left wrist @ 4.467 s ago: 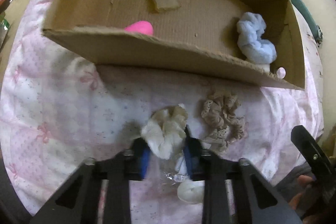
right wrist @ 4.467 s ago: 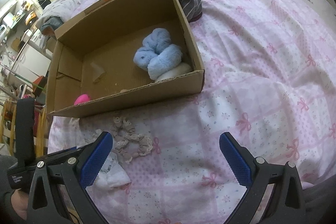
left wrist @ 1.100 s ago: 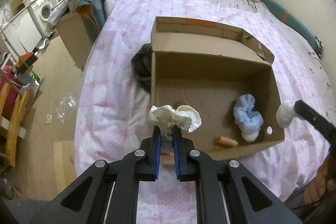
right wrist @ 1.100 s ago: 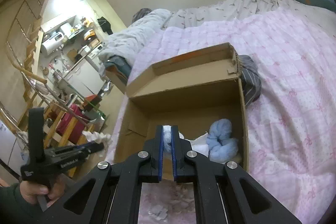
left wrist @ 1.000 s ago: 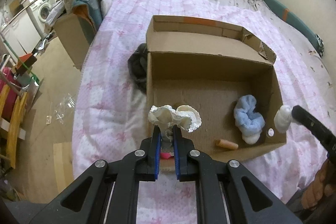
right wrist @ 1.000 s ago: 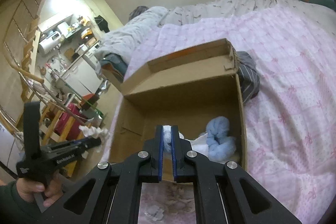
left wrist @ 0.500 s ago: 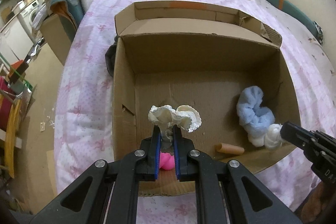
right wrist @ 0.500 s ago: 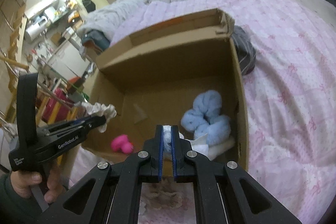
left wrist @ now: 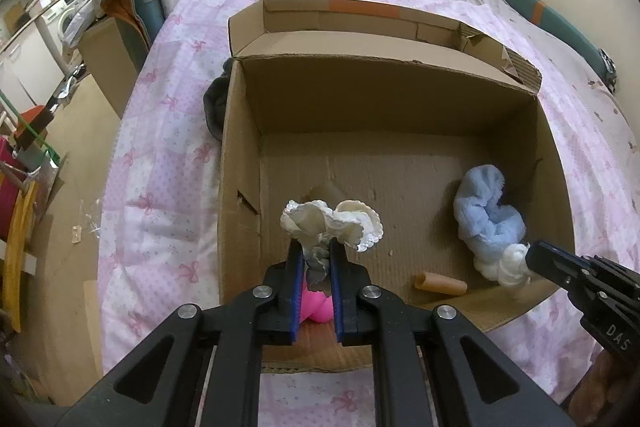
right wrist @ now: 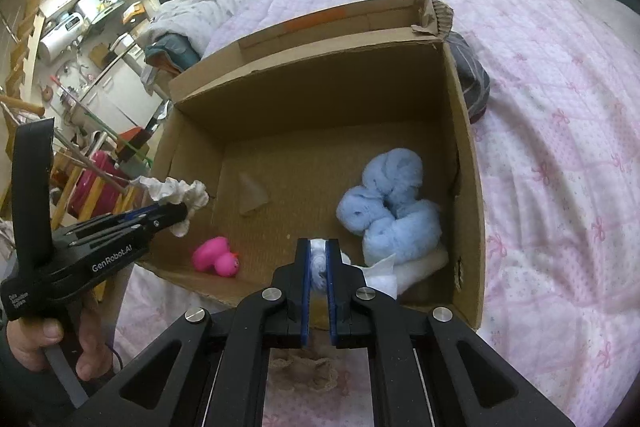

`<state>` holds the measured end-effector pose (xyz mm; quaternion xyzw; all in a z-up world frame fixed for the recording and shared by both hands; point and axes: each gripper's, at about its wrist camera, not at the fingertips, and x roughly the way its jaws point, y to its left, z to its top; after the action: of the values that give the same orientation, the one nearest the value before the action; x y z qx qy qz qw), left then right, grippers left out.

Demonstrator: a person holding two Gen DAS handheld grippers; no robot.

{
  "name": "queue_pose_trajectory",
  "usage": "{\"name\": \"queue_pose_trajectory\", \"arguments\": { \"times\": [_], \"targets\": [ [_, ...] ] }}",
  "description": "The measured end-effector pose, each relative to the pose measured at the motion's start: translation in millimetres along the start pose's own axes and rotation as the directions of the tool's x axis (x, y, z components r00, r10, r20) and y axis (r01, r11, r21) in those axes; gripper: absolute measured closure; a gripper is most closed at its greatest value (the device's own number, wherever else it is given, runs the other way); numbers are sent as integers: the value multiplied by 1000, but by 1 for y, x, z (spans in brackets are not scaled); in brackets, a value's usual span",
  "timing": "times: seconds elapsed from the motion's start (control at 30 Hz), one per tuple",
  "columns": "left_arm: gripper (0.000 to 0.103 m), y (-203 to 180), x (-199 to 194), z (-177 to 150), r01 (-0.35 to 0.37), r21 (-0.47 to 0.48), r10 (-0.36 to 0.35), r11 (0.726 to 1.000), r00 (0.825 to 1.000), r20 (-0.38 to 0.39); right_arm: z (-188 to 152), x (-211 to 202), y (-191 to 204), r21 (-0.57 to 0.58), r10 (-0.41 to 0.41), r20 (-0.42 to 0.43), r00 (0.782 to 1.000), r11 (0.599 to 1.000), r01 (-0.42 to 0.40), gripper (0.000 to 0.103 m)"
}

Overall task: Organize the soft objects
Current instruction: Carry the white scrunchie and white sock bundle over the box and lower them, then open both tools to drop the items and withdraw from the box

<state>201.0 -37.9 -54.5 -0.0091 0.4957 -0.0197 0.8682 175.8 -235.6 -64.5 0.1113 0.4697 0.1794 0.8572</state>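
A: What is the left gripper holding?
B: Its jaws are pinched on a cream satin scrunchie, which ruffles out above the fingertips at the centre of the left wrist view. It hangs over the lower left part of the open cardboard box.

A: And the right gripper?
B: Pressed onto a small white fluffy item, low at the centre of its own view, over the box's near wall. In the left wrist view that white tuft shows at the right gripper's tip, lower right, just beside the blue one.

A: What lies in the box?
B: A light blue fluffy scrunchie against the right wall, on something white. A pink rubber duck sits near the front left. A small tan roll lies by the front wall.

A: Anything outside it?
B: A beige lace scrunchie on the pink quilt, at the bottom of the right wrist view, partly hidden by the gripper.
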Motion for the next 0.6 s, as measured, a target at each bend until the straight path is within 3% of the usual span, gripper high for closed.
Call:
{"name": "queue_pose_trajectory", "arguments": {
  "times": [0.37,0.47,0.53,0.6],
  "targets": [
    [85,-1,-2,-1,22,-9,-22,1000,1000,-3,1,3,2,1,-5,-5,1000,1000,5,94],
    [68,-3,-6,-1,21,-3,-21,1000,1000,9,1,3,2,6,-4,-6,1000,1000,4,94],
    [47,-6,-9,-2,6,12,-7,1000,1000,22,1,3,2,5,-4,-6,1000,1000,4,94],
    [45,-9,-13,-1,-4,24,3,1000,999,45,1,3,1,6,-3,-6,1000,1000,3,94]
  ]
}}
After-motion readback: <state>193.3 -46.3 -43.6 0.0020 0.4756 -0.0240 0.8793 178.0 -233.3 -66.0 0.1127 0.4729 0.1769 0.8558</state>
